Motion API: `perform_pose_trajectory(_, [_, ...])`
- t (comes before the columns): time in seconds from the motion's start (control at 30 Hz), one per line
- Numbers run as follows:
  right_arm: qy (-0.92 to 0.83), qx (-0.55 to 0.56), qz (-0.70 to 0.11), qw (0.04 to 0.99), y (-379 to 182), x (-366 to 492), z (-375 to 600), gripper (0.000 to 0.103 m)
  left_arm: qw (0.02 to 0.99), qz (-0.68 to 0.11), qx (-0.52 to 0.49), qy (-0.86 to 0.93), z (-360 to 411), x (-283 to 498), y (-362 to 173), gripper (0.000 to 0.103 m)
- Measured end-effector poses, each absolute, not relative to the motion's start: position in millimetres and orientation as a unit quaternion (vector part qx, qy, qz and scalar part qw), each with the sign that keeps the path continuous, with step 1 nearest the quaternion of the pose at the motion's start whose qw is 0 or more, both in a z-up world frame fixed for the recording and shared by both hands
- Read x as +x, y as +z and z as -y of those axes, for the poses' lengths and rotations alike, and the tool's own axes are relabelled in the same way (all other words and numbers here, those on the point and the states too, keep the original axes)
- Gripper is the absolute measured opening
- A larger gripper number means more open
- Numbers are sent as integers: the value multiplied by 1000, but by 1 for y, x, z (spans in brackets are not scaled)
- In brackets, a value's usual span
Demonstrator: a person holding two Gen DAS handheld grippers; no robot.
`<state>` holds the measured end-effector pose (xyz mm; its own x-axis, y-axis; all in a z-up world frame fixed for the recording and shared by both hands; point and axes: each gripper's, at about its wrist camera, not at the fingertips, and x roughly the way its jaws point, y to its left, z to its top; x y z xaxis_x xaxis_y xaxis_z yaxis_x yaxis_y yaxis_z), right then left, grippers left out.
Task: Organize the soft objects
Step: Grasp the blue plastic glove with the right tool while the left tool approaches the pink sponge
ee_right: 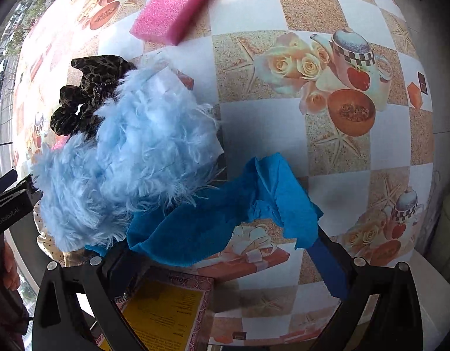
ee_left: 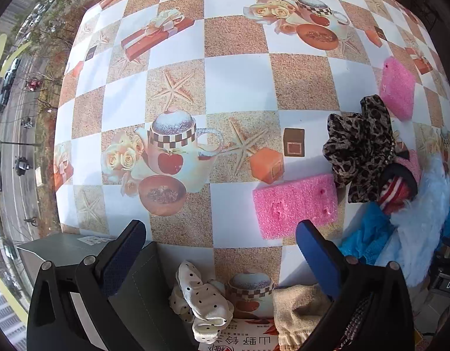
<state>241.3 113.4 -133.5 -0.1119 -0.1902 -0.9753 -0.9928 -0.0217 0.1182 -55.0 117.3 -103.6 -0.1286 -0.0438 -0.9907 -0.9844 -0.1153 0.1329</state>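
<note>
In the left wrist view my left gripper (ee_left: 222,234) is open and empty above the table. A pink sponge (ee_left: 295,204) lies just ahead of its right finger. A second pink sponge (ee_left: 397,87) lies further right. A leopard-print scrunchie (ee_left: 362,149) sits by a light blue fluffy item (ee_left: 420,222) and a blue cloth (ee_left: 368,239). A white dotted scrunchie (ee_left: 201,301) and a beige cloth (ee_left: 298,313) lie between the fingers, near the camera. In the right wrist view my right gripper (ee_right: 225,263) is open, with the blue cloth (ee_right: 213,222) draped over its fingers beside the fluffy item (ee_right: 137,152).
The table carries a checked cloth (ee_left: 236,82) printed with teapots and starfish. A grey box (ee_left: 64,251) stands at its left edge, by a window onto a street. A yellow printed card (ee_right: 163,316) lies under the right gripper. The left gripper's body (ee_right: 8,201) shows at the left.
</note>
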Motion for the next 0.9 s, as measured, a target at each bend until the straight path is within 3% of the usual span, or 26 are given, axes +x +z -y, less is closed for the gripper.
perform_pose_trajectory(0.4, [436,-484,-593,474,-137,334,-88,103,424,-444,-593,520,-123,-53,-129,103])
perform_pose_trajectory(0.6, [490,-470,-551,485,-116,315,-101,103,413,-439,-600,526,-119,-52,-139,103])
perform_pose_trajectory(0.9, [489,-492,-537,480,-149,280,-139,103,411,-430,-608,526,-104,-20,-162,103])
